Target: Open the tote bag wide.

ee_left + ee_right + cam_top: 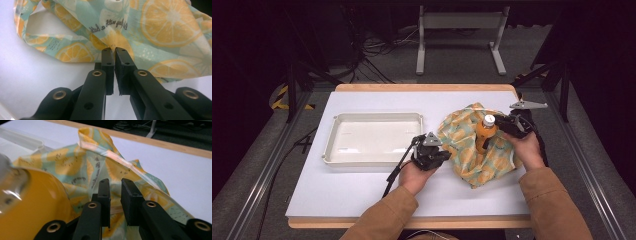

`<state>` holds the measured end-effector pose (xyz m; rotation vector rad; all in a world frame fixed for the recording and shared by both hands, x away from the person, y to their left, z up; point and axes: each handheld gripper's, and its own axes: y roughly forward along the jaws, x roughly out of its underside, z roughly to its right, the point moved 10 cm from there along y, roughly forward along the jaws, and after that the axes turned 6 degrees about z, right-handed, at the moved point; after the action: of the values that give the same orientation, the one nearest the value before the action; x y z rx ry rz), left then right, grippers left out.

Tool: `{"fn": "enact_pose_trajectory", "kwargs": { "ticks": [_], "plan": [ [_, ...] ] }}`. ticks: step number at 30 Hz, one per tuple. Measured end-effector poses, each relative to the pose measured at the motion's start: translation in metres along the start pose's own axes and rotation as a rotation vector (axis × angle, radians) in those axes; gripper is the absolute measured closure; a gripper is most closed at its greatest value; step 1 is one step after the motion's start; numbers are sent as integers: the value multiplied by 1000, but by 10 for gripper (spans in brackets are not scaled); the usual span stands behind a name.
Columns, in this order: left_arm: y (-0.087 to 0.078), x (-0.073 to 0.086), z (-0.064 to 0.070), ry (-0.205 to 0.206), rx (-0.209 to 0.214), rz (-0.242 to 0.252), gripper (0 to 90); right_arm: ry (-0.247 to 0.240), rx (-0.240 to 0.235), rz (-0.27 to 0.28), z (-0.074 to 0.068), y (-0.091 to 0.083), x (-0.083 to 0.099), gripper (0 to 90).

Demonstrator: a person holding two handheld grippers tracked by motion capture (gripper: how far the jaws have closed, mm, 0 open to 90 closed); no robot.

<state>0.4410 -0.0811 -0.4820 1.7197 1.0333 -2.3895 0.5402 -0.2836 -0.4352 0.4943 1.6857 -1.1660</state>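
On the white counter (362, 180), the empty white tray (371, 138) lies left of the lemon-print fabric bag (472, 150). The left gripper (114, 51) pinches the bag's near edge, jaws almost closed on the cloth. An orange juice bottle (485, 132) stands upright in the bag's folds. The right gripper (115, 183), jaws narrowly parted around the bag's rim, holds the mouth open beside the bottle. The bagging step looks underway; next, the bag's rim likely needs lifting over the bottle.

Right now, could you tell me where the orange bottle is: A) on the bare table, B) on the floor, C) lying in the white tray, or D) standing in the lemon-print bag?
D: the bottle stands upright amid the bag, while the tray holds nothing.
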Motion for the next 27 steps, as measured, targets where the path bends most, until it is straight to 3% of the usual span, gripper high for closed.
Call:
{"fn": "enact_pose_trajectory", "kwargs": {
  "ticks": [9,18,22,24,27],
  "plan": [
    [1,4,-1,-2,-7,-23,855,2,36,-89,9,7,28,731],
    [-5,-1,-2,0,-6,9,843,2,78,-191,17,7,56,687],
    [-13,-7,-1,-14,10,44,781,4,74,-185,16,2,56,591],
    [-16,-12,1,-26,33,71,706,6,64,-155,14,-4,50,588],
    [-23,-18,1,-31,34,99,652,5,60,-100,10,-14,39,566]
  ]
}}
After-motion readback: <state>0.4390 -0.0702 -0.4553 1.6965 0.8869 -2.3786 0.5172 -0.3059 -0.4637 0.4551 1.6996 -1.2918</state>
